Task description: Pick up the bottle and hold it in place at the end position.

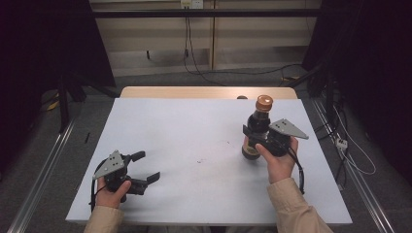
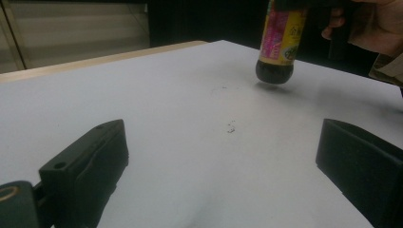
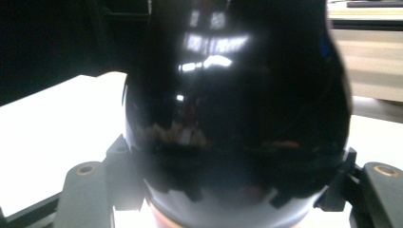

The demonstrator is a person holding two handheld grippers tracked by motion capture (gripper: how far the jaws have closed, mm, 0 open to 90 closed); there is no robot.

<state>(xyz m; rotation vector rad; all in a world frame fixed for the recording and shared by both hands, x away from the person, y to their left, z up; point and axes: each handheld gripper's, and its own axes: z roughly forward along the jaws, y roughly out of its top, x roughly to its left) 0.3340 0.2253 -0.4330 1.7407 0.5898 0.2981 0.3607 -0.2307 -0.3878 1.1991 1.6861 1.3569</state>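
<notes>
A dark sauce bottle (image 1: 257, 127) with a brown cap and a yellow and pink label (image 2: 281, 35) is on the right side of the white table (image 1: 184, 121). My right gripper (image 1: 253, 135) is shut on its body, and the bottle hangs just above the tabletop with a shadow under its base. In the right gripper view the glossy black bottle (image 3: 237, 95) sits tight between the jaws. My left gripper (image 1: 145, 166) rests near the front left corner, open with nothing between its fingers (image 2: 90, 161), pointing across the table toward the bottle.
A few small dark specks (image 1: 200, 160) mark the middle of the table. A wooden edge (image 1: 204, 92) runs along the far side. Cables (image 1: 194, 63) lie on the floor beyond, and metal rails (image 1: 43, 165) flank both sides.
</notes>
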